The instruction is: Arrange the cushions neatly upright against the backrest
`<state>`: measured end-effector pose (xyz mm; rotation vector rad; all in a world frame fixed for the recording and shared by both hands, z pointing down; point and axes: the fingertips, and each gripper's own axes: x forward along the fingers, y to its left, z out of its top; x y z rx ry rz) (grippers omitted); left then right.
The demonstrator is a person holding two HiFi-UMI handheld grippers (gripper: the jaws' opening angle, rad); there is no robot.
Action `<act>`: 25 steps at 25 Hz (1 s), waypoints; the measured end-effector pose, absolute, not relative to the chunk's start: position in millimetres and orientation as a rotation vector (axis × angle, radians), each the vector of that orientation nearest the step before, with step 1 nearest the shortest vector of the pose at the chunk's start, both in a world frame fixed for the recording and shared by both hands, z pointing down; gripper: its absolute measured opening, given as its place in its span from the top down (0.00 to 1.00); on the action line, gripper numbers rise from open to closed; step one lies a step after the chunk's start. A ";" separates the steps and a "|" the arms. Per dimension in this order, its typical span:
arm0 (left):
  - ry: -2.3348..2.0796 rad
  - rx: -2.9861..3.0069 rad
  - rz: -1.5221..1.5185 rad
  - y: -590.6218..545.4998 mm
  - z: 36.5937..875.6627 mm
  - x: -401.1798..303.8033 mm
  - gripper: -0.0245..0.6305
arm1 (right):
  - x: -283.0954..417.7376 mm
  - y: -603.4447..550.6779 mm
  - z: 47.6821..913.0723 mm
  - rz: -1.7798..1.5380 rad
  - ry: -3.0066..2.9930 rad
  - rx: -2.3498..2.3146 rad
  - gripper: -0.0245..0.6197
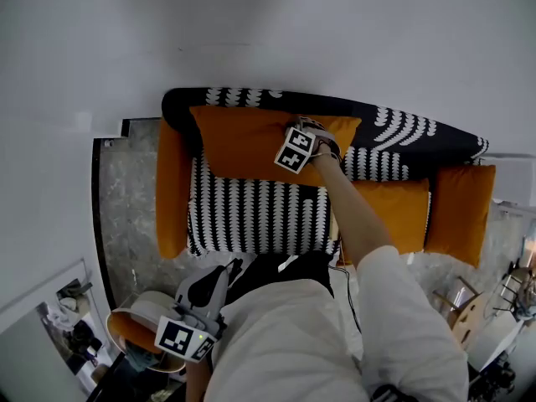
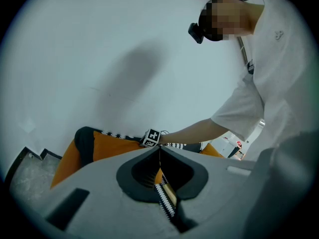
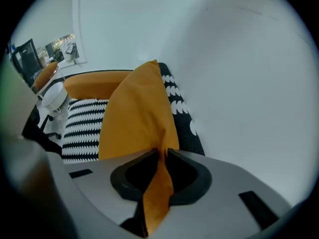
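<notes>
Right gripper (image 3: pixel 160 153) pinched on edge of orange cushion (image 1: pixel 243 145), upper centre, at backrest (image 1: pixel 402 128). Settle bottom edge first, lean back square, then release. Left gripper (image 2: pixel 159 149) closed, hangs lower left.

Sofa (image 1: pixel 251 216), black-and-white patterned, orange arms, on grey marbled floor (image 1: pixel 130 191). Carries: orange cushion (image 1: pixel 243 145) against backrest (image 1: pixel 402 128), left; second orange cushion (image 1: pixel 394 212) lying flat, right.

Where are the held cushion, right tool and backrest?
held cushion (image 1: pixel 243 145): head view, middle of its orange face.
right tool (image 3: pixel 160 152): right gripper view, between its tips.
backrest (image 1: pixel 410 128): head view, patterned top.
</notes>
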<state>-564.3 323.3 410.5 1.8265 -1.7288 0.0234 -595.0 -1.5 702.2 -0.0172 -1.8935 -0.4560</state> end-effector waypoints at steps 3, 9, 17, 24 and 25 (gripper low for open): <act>-1.739 1.835 0.012 322.8 408.4 -566.2 0.94 | -592.6 -8.1 689.4 -0.406 -1.941 0.037 0.81; -1.739 1.878 -0.020 319.0 402.9 -566.2 0.94 | -562.1 -16.7 642.8 -0.303 -2.058 0.206 0.82; -1.694 2.013 -0.058 287.2 390.8 -555.7 0.94 | -506.4 36.7 588.3 -0.126 -2.230 0.314 0.91; -1.640 2.126 -0.060 257.2 372.4 -531.4 0.94 | -465.0 82.5 540.3 0.049 -2.355 0.342 0.95; -1.632 2.138 -0.059 254.3 369.9 -524.3 0.94 | -458.5 89.2 534.0 0.063 -2.375 0.334 0.95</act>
